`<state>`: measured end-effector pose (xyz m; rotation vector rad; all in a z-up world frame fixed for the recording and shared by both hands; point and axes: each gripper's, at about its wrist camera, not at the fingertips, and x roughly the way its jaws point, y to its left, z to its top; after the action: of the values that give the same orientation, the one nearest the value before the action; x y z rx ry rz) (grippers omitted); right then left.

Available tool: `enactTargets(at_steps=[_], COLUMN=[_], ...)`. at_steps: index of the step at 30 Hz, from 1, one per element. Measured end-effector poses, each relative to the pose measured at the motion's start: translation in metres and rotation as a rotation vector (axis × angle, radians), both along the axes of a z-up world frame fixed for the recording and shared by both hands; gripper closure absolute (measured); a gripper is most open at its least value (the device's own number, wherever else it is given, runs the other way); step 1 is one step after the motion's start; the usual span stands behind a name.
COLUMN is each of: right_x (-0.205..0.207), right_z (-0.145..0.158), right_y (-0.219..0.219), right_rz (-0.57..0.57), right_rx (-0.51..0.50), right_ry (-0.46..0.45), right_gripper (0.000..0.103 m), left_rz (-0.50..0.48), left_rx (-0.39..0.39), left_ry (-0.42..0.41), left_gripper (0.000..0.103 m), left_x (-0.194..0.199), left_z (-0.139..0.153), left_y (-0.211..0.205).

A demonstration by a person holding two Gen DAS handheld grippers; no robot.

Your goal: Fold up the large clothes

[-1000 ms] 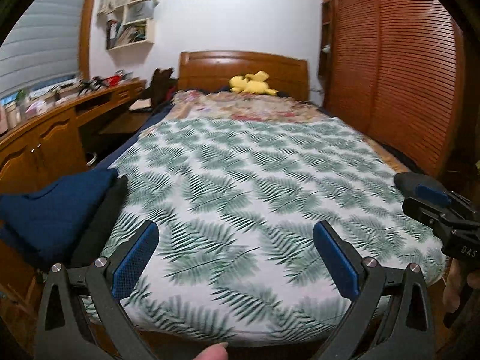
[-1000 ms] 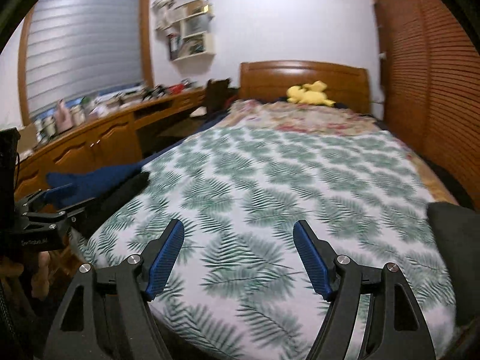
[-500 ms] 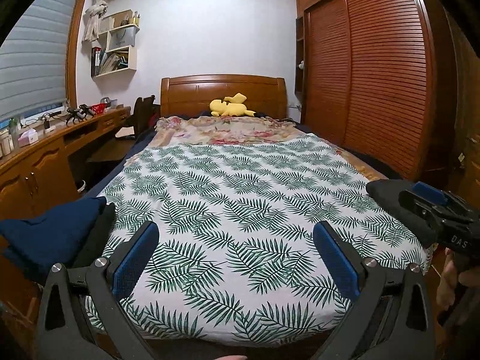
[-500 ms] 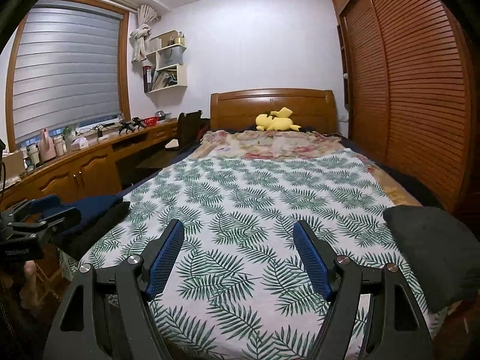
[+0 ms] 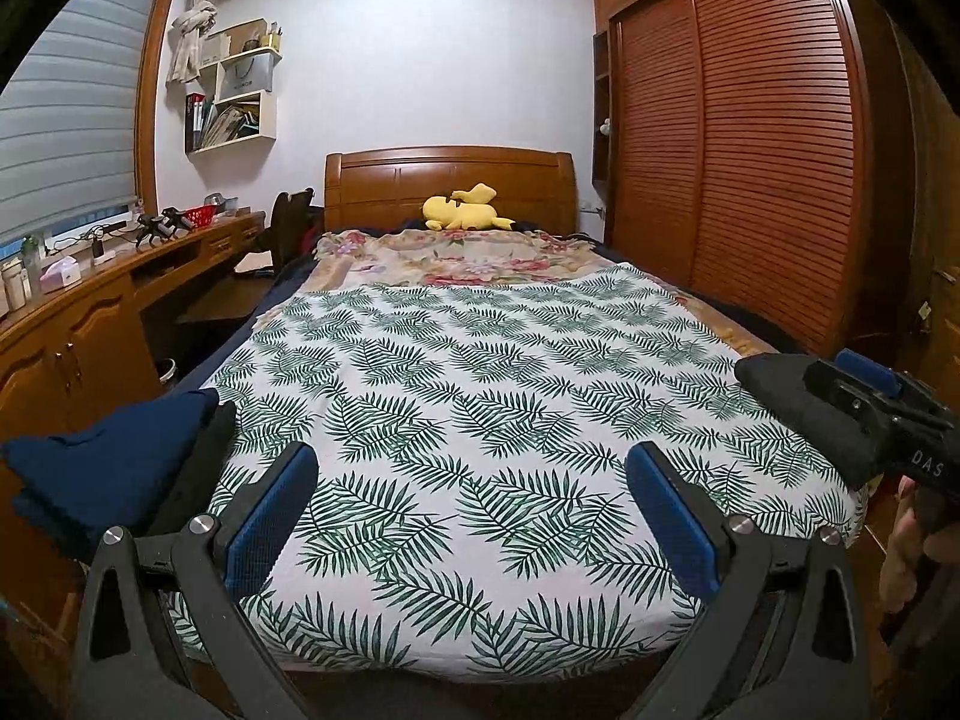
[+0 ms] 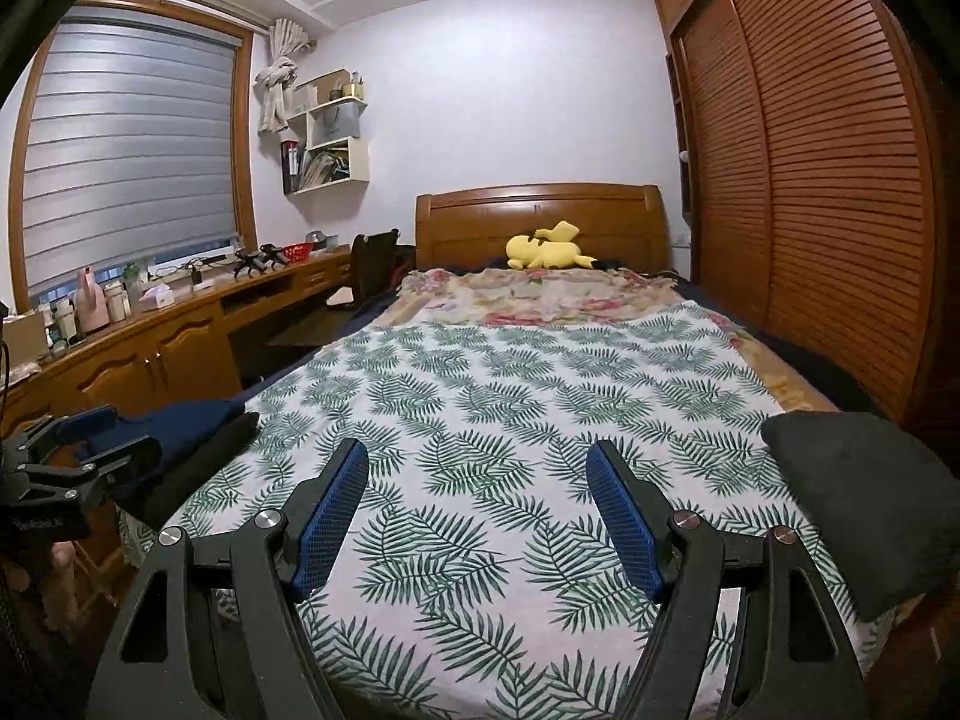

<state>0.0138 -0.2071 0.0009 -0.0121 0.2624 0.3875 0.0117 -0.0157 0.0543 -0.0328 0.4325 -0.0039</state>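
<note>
Both views have tilted up since the earlier frame. Left gripper (image 5: 468, 516) and right gripper (image 6: 477, 513) gape empty. Dark garment (image 6: 864, 498) at bed's (image 6: 510, 420) near right corner, nearer right gripper; navy stack (image 5: 108, 468) at near left corner.

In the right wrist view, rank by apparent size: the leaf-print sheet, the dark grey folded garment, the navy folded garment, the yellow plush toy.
1. leaf-print sheet
2. dark grey folded garment, though it lies nearest the camera, so unsure
3. navy folded garment, partly hidden by the left gripper
4. yellow plush toy, farthest away
</note>
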Motion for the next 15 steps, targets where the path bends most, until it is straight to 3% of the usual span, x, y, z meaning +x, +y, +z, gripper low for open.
enactTargets(at_steps=[15], right_x=[0.003], right_z=[0.0025], right_y=[-0.0067], right_rz=[0.009], right_rx=[-0.009], right_ry=[0.001], right_gripper=[0.026], left_rz=[0.001], left_rx=[-0.005], left_ry=[-0.003], left_gripper=[0.0], left_x=[-0.0017], left_z=[0.0011], left_y=[0.0012])
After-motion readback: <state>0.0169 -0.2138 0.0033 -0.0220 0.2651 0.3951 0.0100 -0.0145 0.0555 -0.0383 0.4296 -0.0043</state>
